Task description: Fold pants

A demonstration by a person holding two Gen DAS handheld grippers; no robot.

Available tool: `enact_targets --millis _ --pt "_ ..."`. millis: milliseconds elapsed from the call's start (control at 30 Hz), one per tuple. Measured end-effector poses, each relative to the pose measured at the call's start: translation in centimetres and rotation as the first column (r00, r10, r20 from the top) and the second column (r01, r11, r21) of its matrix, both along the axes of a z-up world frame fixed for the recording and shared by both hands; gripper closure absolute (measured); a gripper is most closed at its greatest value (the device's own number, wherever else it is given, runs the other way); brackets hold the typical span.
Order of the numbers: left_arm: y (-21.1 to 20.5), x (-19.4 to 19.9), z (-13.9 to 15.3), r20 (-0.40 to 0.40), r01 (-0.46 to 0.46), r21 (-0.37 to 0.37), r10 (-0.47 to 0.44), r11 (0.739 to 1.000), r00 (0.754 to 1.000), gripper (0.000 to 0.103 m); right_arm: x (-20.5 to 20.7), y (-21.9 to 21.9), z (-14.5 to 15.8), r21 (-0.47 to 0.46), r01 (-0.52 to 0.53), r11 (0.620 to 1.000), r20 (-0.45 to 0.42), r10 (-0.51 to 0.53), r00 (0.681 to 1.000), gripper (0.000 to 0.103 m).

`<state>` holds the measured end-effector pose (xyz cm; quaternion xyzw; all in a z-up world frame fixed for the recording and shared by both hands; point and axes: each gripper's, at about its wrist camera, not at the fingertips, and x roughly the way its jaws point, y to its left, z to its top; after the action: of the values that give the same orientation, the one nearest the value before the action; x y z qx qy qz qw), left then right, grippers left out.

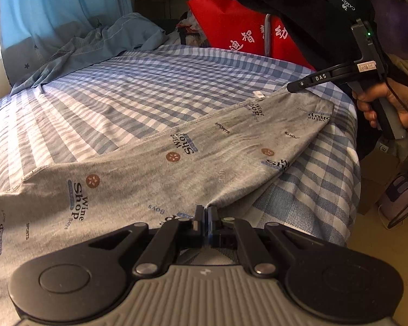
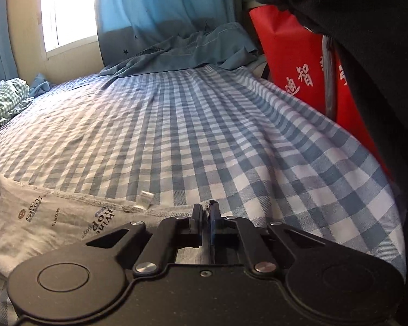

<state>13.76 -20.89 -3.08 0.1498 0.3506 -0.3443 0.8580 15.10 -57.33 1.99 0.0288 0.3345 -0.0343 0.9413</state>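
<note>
The grey pants (image 1: 193,146) with the "Wine Shop" print lie flat across the bed (image 1: 138,81), on the blue-and-white checked sheet, running from lower left to the right side of the left wrist view. The left claw (image 1: 206,213) sits bottom centre there, pressed together on the near edge of the pants, so a bit of fabric is pinched up into a small ridge. In that same view the right claw (image 1: 290,88) shows at the right, tips down on the far corner of the pants, with a hand (image 1: 378,108) wrapped around its handle.

From the right wrist view, the right claw is closed with a bit of the pants' hem caught between its pads, at bottom centre. A small white tag (image 2: 144,199) sticks up from the hem just to its left.

At the top of both views: a blue curtain (image 2: 149,13), a crumpled blue shirt (image 2: 193,51) and a red bag (image 2: 293,62).
</note>
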Motion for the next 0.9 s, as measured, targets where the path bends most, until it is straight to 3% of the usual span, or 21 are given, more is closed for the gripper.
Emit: enact_targets --millis 133,233,300,367,433,467,533,667,767,867,900 --pt "0.5 0.3 -1.0 -0.033 -0.011 -0.035 0.010 0.999 0.999 0.102 1.0 0.1 -1.2 -0.019 0.018 1.000 -0.062 -0.019 0.998 0.098" --pt "2.5 0.4 -0.4 -0.072 -0.037 -0.095 0.030 0.995 0.997 0.092 1.1 1.0 -0.9 -0.052 0.026 0.998 -0.067 -0.029 0.997 0.076" --pt "4.5 0.6 0.3 -0.079 -0.075 -0.114 0.066 0.991 0.995 0.080 1.1 2.2 0.1 -0.082 0.008 0.997 -0.045 -0.012 0.999 0.056" --pt "7.1 0.8 1.2 -0.063 -0.137 -0.127 0.130 0.982 0.990 0.058 1.5 4.2 1.4 -0.109 -0.031 0.994 -0.015 0.029 0.999 0.045" --pt "10.5 1.1 2.1 -0.042 -0.217 -0.139 0.213 0.966 0.976 0.043 2.3 6.9 2.4 -0.107 -0.089 0.990 0.005 0.090 0.996 0.031" --pt "12.6 1.3 2.5 -0.030 -0.269 -0.139 0.267 0.953 0.963 0.040 2.8 8.6 2.8 -0.102 -0.129 0.986 0.014 0.132 0.991 0.022" --pt "17.0 1.9 3.1 -0.004 -0.384 -0.129 0.387 0.914 0.922 0.037 4.2 12.2 3.3 -0.083 -0.222 0.972 0.029 0.225 0.974 0.015" --pt "26.5 4.1 3.3 0.020 -0.634 -0.102 0.639 0.767 0.769 0.032 8.6 21.6 3.3 0.027 -0.437 0.899 0.049 0.436 0.899 0.009" --pt "32.3 5.6 2.3 0.051 -0.730 -0.071 0.733 0.680 0.678 0.031 12.7 28.5 2.3 0.162 -0.556 0.815 0.059 0.554 0.830 0.009" --pt "36.3 6.3 1.2 0.033 -0.788 -0.019 0.788 0.615 0.614 0.031 16.3 35.0 1.2 0.262 -0.634 0.727 0.056 0.645 0.762 0.009" --pt "37.2 6.1 1.0 0.022 -0.791 -0.023 0.791 0.612 0.612 0.031 17.2 36.8 0.9 0.275 -0.651 0.708 0.047 0.666 0.744 0.009"
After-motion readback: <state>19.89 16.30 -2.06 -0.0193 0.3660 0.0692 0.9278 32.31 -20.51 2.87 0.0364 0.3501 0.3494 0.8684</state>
